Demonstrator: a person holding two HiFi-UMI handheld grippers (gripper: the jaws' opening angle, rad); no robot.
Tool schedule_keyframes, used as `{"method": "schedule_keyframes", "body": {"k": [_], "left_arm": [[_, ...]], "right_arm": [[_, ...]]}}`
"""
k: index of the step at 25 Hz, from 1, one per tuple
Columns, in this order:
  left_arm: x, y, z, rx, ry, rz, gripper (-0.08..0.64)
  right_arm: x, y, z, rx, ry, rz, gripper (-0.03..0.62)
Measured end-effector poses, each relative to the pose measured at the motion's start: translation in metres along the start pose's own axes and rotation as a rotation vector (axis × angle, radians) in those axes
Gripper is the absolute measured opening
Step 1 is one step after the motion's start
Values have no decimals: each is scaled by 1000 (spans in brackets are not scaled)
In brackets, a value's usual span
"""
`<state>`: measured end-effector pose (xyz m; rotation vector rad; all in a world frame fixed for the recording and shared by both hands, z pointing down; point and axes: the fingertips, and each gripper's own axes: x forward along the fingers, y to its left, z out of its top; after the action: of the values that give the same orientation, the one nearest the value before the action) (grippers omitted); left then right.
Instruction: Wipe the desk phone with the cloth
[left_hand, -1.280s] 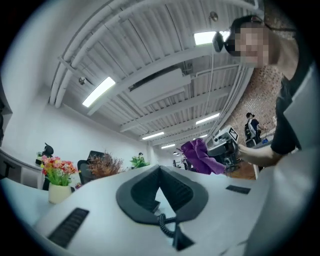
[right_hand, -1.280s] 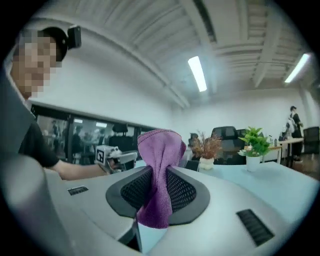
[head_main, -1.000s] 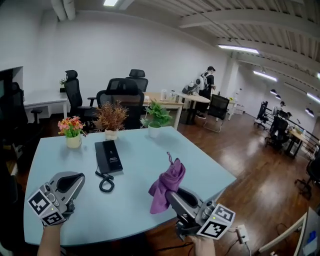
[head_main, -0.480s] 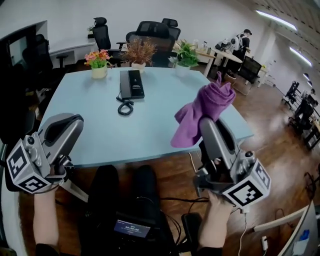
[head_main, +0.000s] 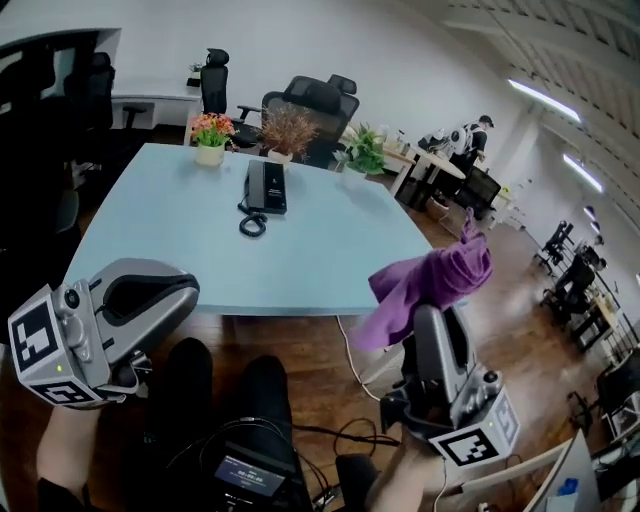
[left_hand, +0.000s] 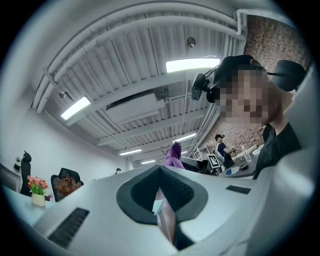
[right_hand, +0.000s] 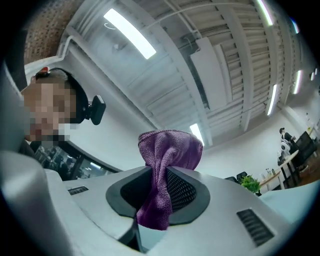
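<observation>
The black desk phone (head_main: 265, 187) lies at the far side of the light-blue table (head_main: 170, 240), its coiled cord (head_main: 250, 222) curling in front of it. Both grippers are held near the person's lap, well short of the table's front edge. My right gripper (head_main: 432, 318) points upward, shut on a purple cloth (head_main: 430, 285) that bunches above the jaws and hangs down; the right gripper view shows the cloth (right_hand: 167, 170) pinched in that gripper (right_hand: 157, 200). My left gripper (head_main: 188, 292) is at the lower left, jaws together with nothing in them (left_hand: 161, 200).
A flower pot (head_main: 210, 140), a dried plant (head_main: 288, 128) and a green plant (head_main: 363, 155) stand along the table's far edge. Black office chairs (head_main: 318, 105) sit behind it. The person's legs (head_main: 230, 400) and cables lie on the wooden floor below.
Both grippers have drawn back from over the table toward the person's lap. The right one still carries the cloth, now tilted upward. The view has tipped down and away from the table.
</observation>
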<state>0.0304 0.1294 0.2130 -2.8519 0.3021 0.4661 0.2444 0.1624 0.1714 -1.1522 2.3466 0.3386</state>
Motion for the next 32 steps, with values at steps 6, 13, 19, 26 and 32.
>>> {"method": "schedule_keyframes", "body": {"k": [6,13,19,26,32], "left_arm": [[-57,-43,42,32,-62,71,-8],[-102,-146,88,80,-54,88,-8],[-114,-232,116,117,-65,92,-8],[-120,-360,153,140,-67,111,-8],[-121,-370,154,153,-71,128,-8]], "right_arm": [[-17,81,7,-60,18,75,74],[-63,178,37,-42,31,127,74],[-115,229,72,-89,30,154,74],[-203,299,135,-110,16,195,74],[-213,307,139,-149,-6,221,74]]}}
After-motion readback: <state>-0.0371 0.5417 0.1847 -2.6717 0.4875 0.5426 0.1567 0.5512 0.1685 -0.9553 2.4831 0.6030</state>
